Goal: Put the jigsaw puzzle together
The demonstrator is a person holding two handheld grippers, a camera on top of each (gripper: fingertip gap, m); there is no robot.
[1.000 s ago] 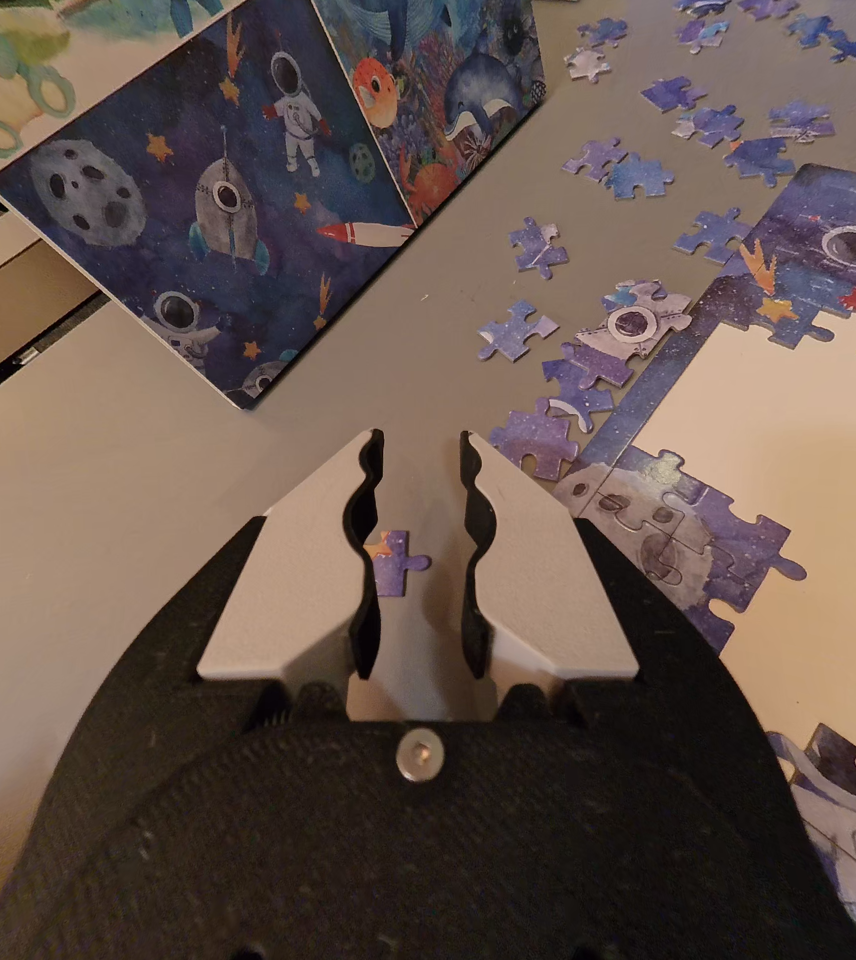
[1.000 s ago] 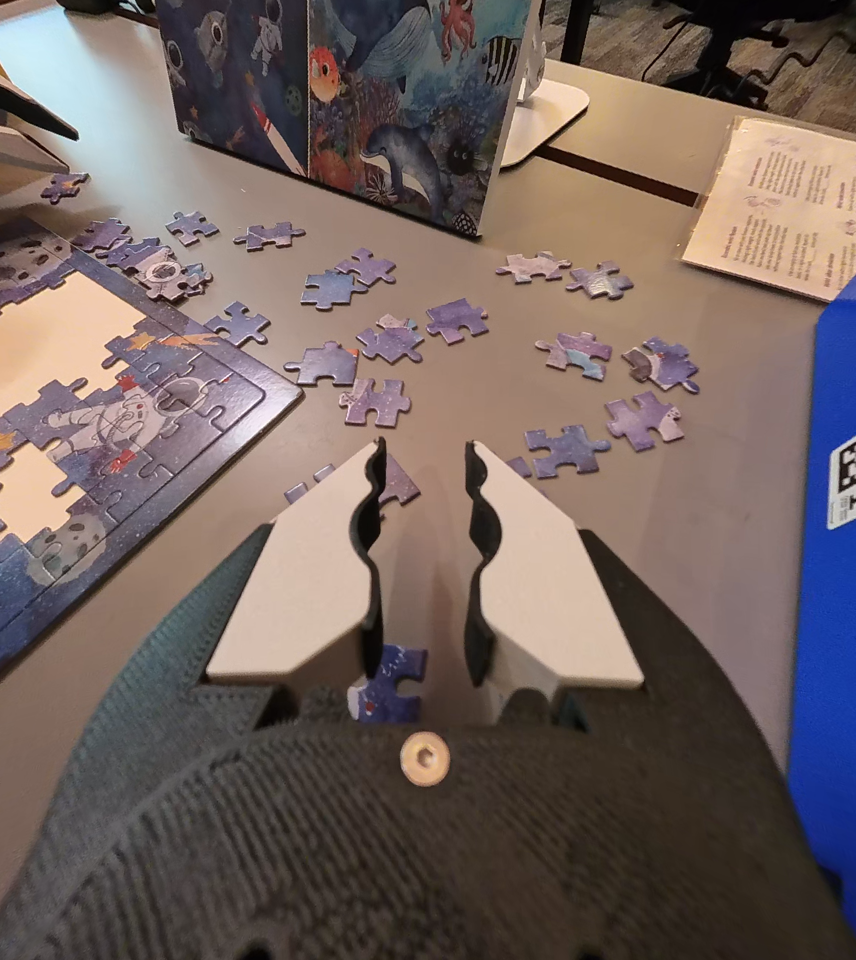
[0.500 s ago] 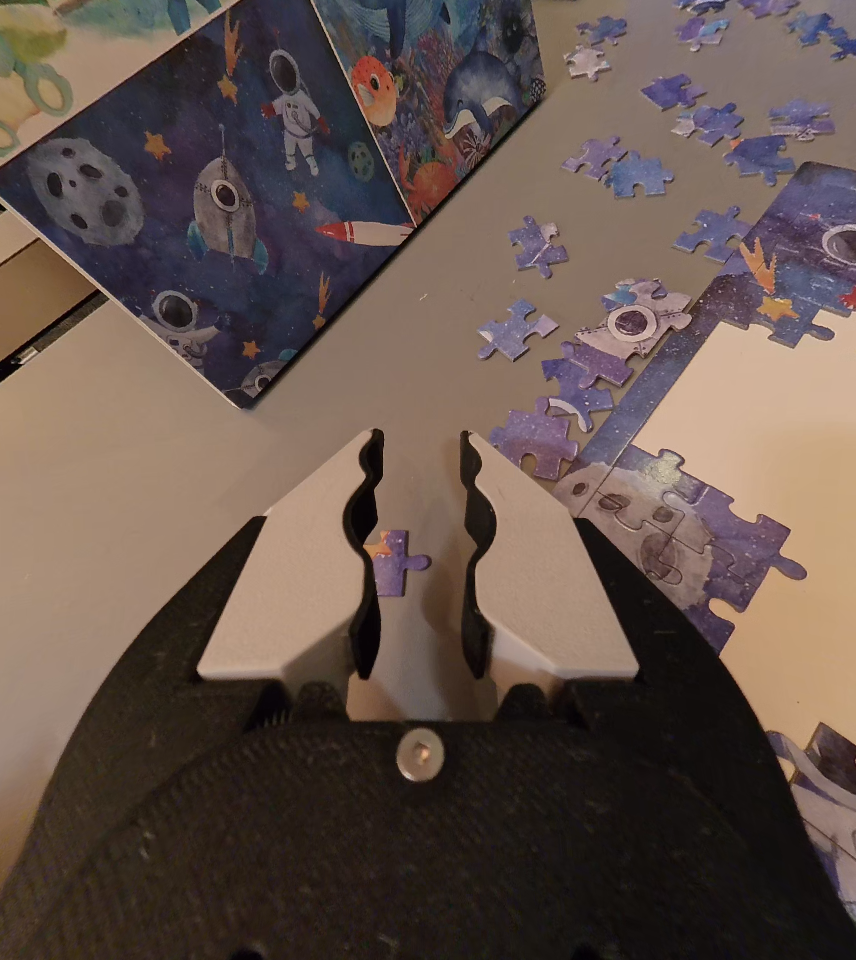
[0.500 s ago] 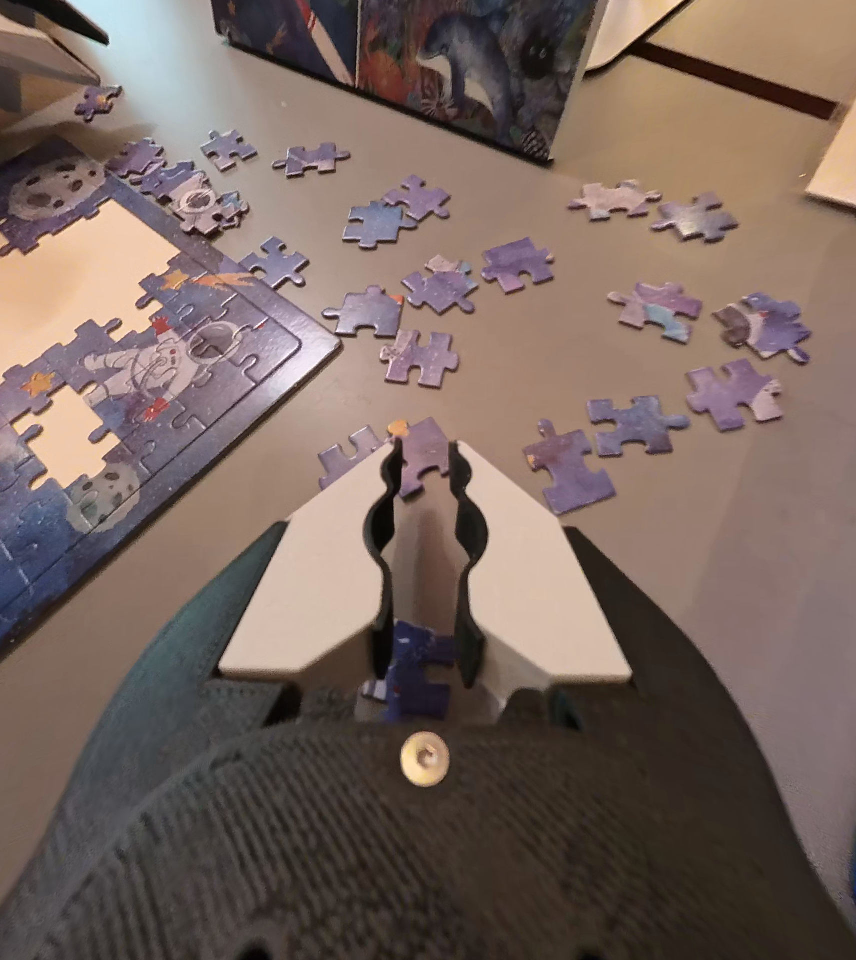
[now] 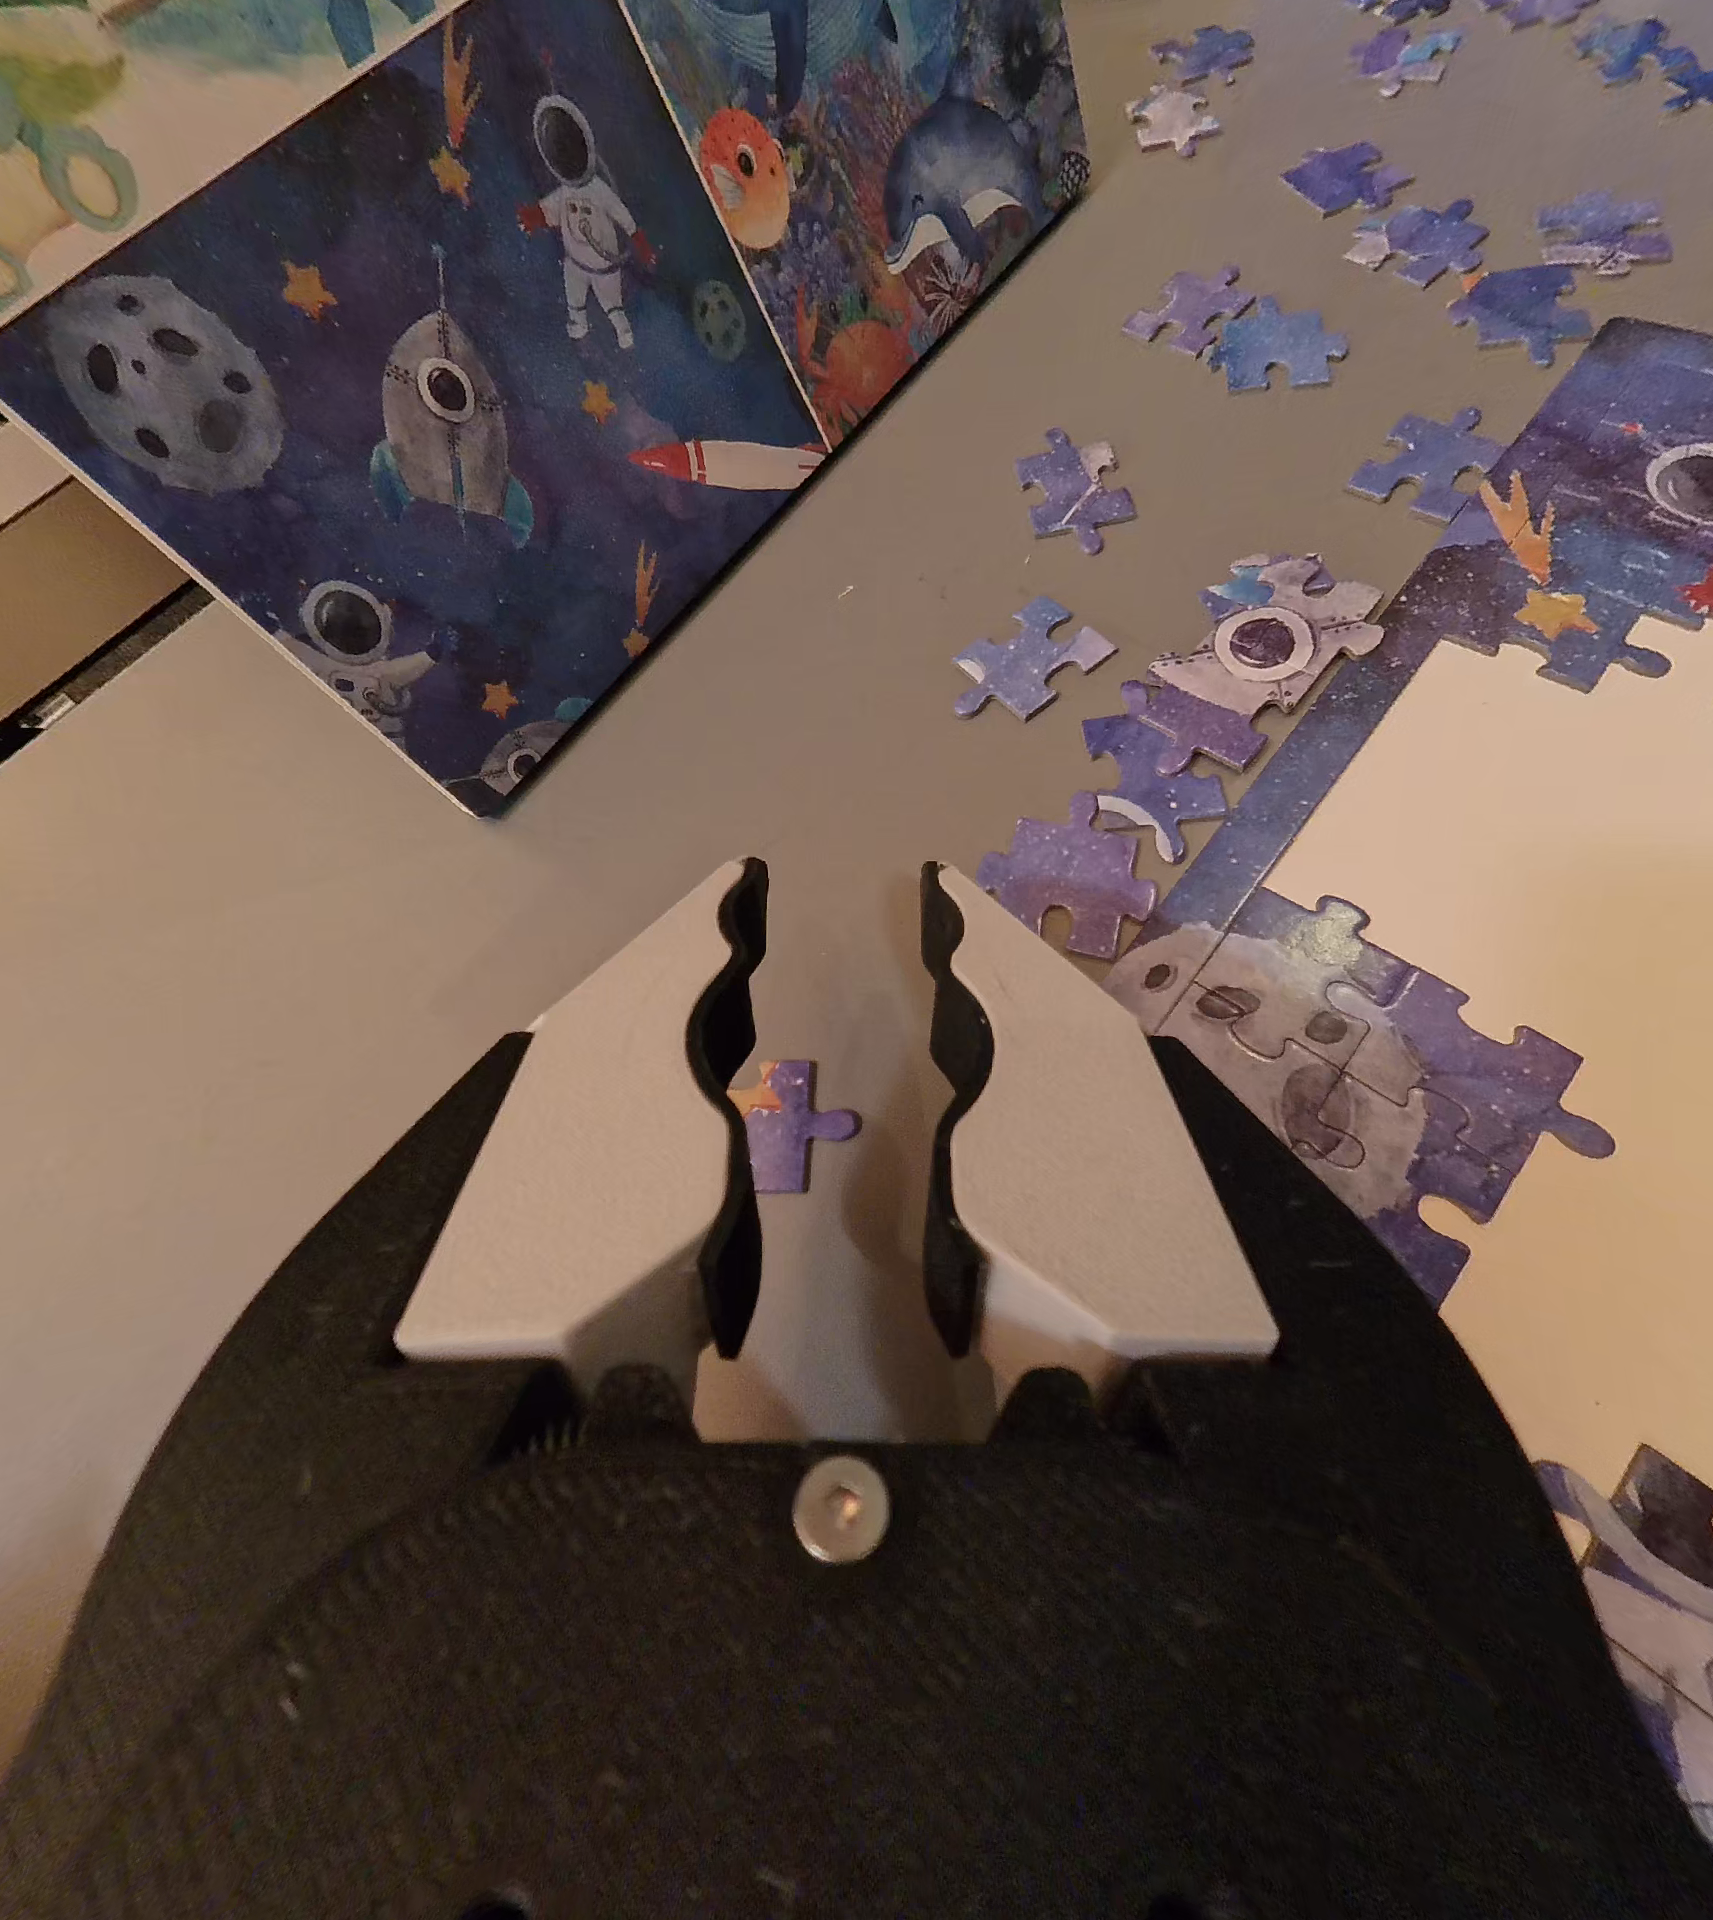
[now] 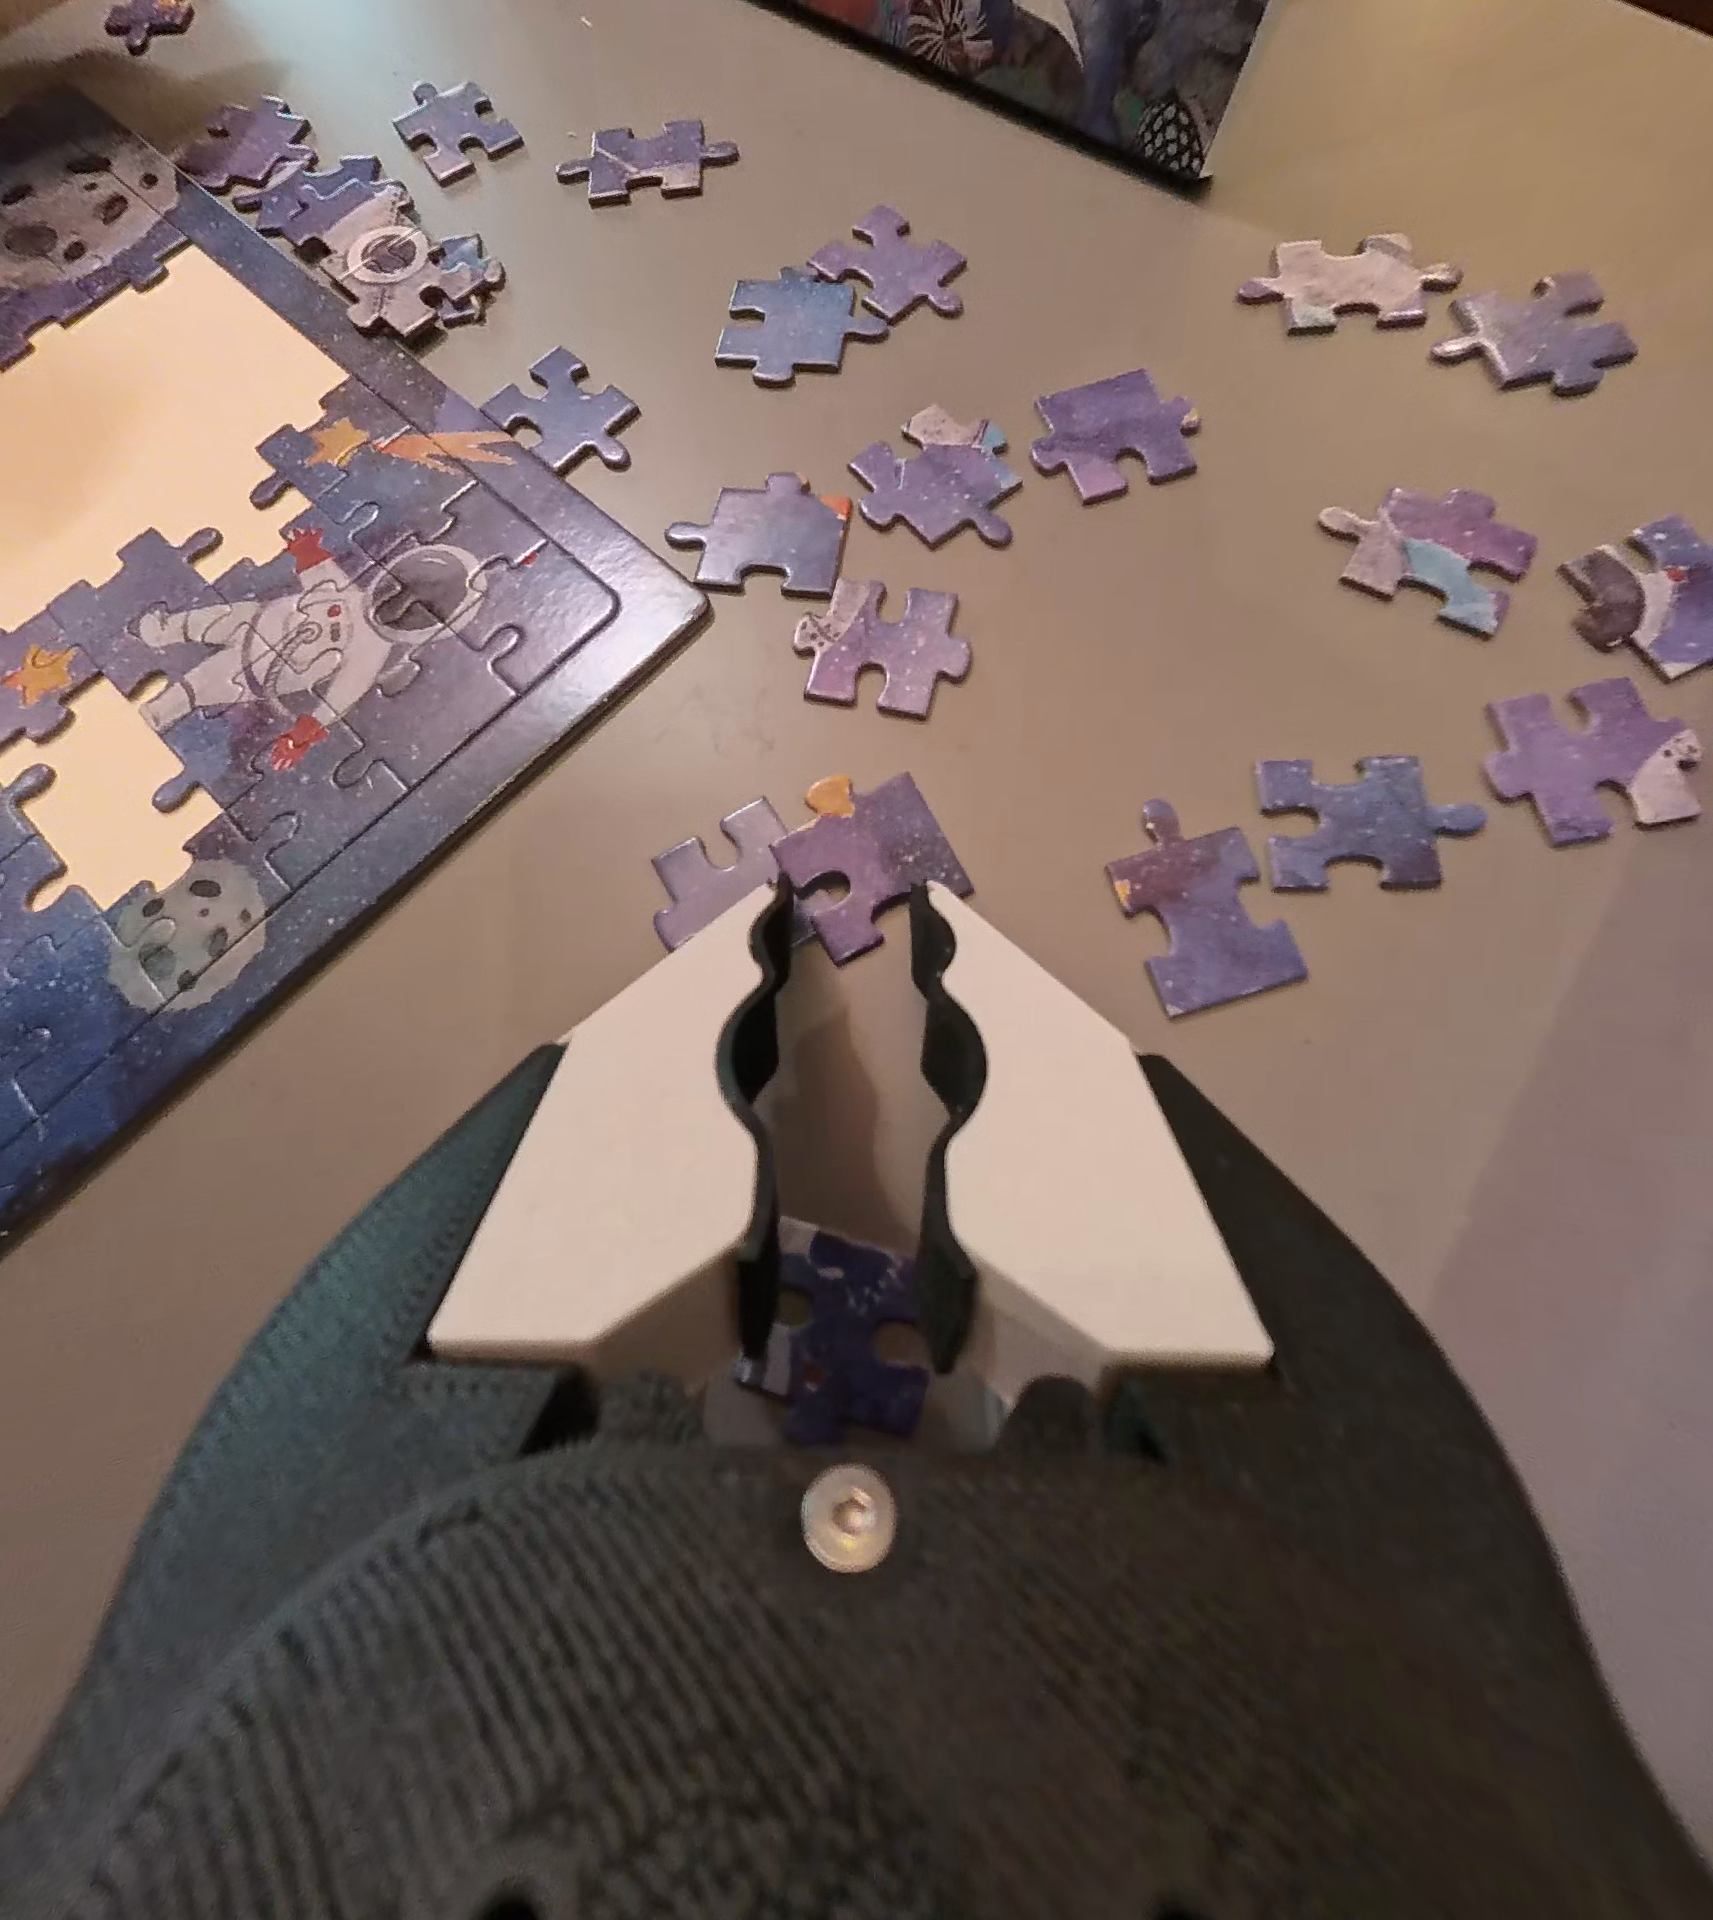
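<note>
The purple piece [image 6: 883, 842], mid-frame in the right view, is pinched at the very tips of the right gripper [image 6: 852, 904] and overlaps a paler piece [image 6: 696, 873]. Such a shallow hold could let it twist out or drag that neighbour. The left gripper [image 5: 841, 883] stands released over a star piece [image 5: 784, 1127].

Illustrated box [image 5: 436, 395] on grey table [image 5: 208, 1039].

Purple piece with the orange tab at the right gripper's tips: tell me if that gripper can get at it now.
Probably yes. The purple piece lies right at the right gripper, whose fingertips bracket its near edge. It overlaps a paler piece, which may shift along with it.
</note>
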